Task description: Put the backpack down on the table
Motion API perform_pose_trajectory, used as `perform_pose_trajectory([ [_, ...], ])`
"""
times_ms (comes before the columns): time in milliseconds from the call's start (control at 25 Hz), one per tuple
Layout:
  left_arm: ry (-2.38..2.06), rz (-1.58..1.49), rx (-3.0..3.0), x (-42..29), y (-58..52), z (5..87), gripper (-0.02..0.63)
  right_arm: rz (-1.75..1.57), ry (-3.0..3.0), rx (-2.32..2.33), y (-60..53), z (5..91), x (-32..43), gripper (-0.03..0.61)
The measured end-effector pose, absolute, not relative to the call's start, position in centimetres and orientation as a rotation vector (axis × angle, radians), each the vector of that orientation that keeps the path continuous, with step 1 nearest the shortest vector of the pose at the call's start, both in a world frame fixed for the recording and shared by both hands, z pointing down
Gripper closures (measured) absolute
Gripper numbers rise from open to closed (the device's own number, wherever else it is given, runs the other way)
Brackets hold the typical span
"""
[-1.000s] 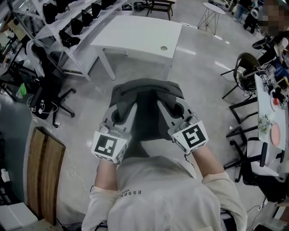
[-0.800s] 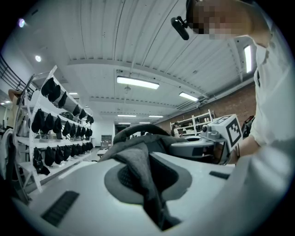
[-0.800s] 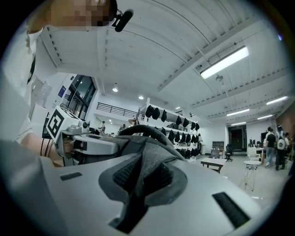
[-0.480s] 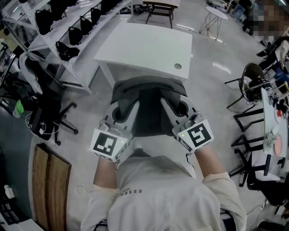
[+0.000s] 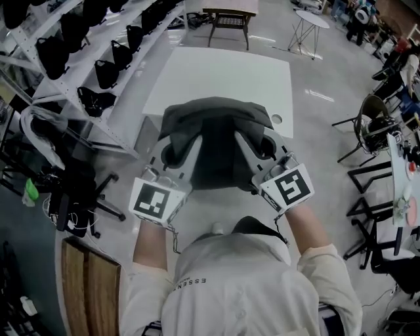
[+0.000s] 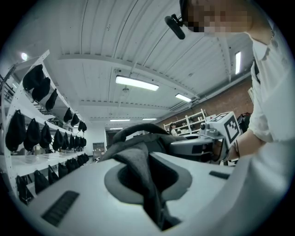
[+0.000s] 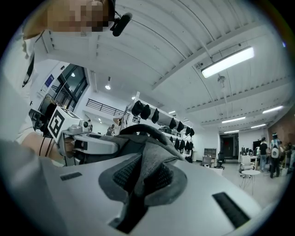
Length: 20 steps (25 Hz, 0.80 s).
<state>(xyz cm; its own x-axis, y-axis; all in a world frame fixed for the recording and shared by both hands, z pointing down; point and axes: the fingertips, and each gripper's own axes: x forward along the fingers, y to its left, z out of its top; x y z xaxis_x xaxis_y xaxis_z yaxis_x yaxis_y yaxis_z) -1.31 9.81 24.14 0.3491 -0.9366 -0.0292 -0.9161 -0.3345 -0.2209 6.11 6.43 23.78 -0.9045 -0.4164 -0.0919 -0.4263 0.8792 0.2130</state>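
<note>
A dark grey backpack point(image 5: 216, 138) hangs between my two grippers in front of the person's chest. In the head view it overlaps the near edge of the white table point(image 5: 223, 72). My left gripper point(image 5: 178, 149) is shut on the bag's left side, and a grey strap point(image 6: 140, 173) is pinched between its jaws. My right gripper point(image 5: 257, 146) is shut on the right side, with grey fabric point(image 7: 146, 168) caught between its jaws. Each gripper view shows the other gripper across the bag: the right one point(image 6: 203, 140) and the left one point(image 7: 87, 138). The bag's underside is hidden.
White shelving point(image 5: 85, 59) with several black bags runs along the table's left. An office chair point(image 5: 72, 190) and a wooden board point(image 5: 88, 289) are at the lower left. Dark chairs point(image 5: 374, 125) stand at the right. A small round table point(image 5: 308, 20) and a bench point(image 5: 230, 16) lie beyond.
The person has walked forward with the backpack in both grippers. The table has come nearer in the head view, and the bag now overlaps its near edge. Both grips are unchanged.
</note>
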Motion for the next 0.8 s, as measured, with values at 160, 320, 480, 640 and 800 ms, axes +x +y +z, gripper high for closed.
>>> perform_pose_trajectory([
  [160,1.675,-0.128,-2.404,-3.8,5.8,23.0,0.581,0.407,2.992,-0.676,2.4,22.5,3.5,0.534],
  [320,1.673,-0.113,-2.409,-5.6,1.3,21.8,0.58,0.417,2.994,-0.654,-2.1,21.3,1.8,0.534],
  [480,1.65,-0.11,-2.402,-6.7,-3.9,20.3,0.581,0.443,2.972,-0.648,-7.1,19.7,0.7,0.534],
  [640,1.614,-0.107,-2.376,-7.5,-9.3,18.8,0.58,0.482,2.94,-0.675,-12.4,18.2,0.0,0.534],
  [800,1.602,-0.119,-2.359,-8.1,-14.6,18.3,0.581,0.507,2.926,-0.708,-17.5,17.6,-0.6,0.534],
])
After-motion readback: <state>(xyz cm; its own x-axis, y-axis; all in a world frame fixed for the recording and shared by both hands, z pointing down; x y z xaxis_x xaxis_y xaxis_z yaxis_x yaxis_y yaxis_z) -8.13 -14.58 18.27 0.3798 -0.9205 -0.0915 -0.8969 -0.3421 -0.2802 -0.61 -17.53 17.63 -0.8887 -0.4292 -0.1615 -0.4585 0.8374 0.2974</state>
